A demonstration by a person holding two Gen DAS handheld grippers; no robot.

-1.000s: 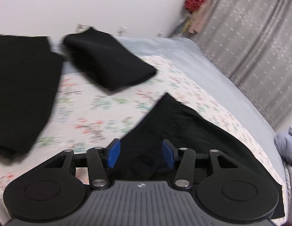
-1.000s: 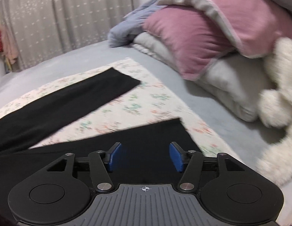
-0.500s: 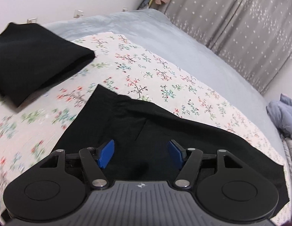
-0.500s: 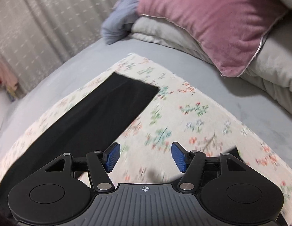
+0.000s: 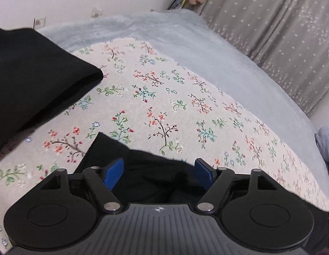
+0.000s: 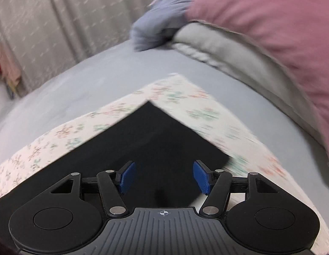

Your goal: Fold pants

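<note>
Wide grey-blue bed (image 5: 238, 68) carrying a cream floral cotton sheet (image 5: 164, 97); black fabric pants (image 6: 147, 140) lie flat on that sheet, one leg end reaching the far corner in the right wrist view, the bunched upper part nearest the left gripper (image 5: 159, 171). A separate folded black garment (image 5: 37, 80) sits far left, apart from them. Left gripper's blue pads have just been opening and stand apart above the cloth, clamping nothing; right gripper (image 6: 163, 177) likewise spread, hovering over the leg. Judgement: take both edges squarely, pinch every layer, lift level together so the fold lands even. No containers in sight.
</note>
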